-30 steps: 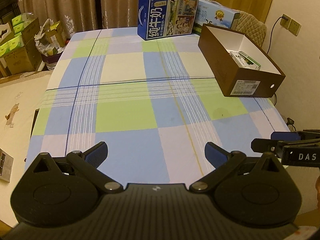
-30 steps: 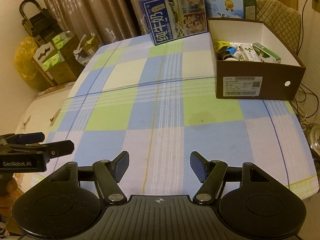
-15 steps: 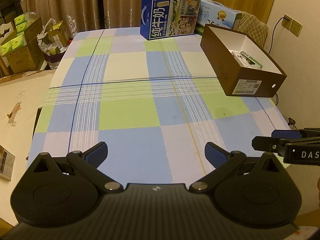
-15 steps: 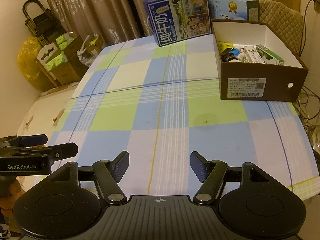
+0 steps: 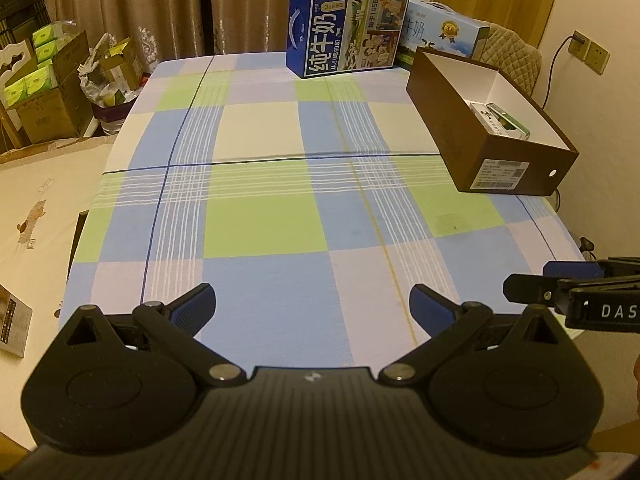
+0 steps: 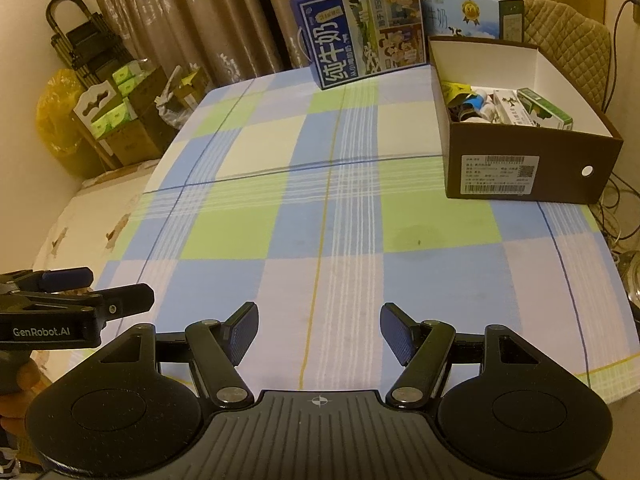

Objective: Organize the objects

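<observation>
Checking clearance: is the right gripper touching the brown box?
Apart. Right wrist view: right gripper open at the near edge, bare tablecloth before the brown box.

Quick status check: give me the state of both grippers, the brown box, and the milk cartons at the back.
left gripper: open, empty, over the near table edge.
right gripper: open, empty.
brown box: lidless, upright, small items inside.
blue milk carton: closed, upright.
light blue carton: closed, behind the box.

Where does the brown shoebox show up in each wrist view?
Left wrist: the brown shoebox sits at the right edge, mid-height, seen from its long side.
Right wrist: the box is upper right, with its contents visible.
Shared landmark: the blue milk carton stands just left of it.
</observation>
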Action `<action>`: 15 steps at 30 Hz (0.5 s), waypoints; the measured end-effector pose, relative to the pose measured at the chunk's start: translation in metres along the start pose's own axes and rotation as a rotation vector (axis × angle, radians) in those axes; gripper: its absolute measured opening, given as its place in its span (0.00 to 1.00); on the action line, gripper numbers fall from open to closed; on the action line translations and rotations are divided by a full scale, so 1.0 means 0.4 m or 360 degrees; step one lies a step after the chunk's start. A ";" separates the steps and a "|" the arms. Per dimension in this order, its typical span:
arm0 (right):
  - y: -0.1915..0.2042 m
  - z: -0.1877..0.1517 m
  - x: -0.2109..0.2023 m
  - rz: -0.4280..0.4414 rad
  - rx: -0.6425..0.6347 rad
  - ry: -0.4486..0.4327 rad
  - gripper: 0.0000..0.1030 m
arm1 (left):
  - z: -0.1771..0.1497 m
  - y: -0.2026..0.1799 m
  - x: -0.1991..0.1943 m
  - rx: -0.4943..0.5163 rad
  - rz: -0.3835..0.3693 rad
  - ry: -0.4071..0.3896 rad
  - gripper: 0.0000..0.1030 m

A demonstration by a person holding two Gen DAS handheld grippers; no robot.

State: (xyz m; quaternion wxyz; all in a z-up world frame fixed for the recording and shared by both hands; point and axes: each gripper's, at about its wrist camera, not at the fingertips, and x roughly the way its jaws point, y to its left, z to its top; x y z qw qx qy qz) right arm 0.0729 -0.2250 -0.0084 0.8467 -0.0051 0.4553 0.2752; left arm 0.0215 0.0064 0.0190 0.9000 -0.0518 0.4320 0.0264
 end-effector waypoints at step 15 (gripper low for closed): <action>-0.030 0.013 0.004 -0.0011 0.0002 0.0011 0.63 | 0.015 -0.028 0.021 0.0010 -0.0007 0.0003 0.99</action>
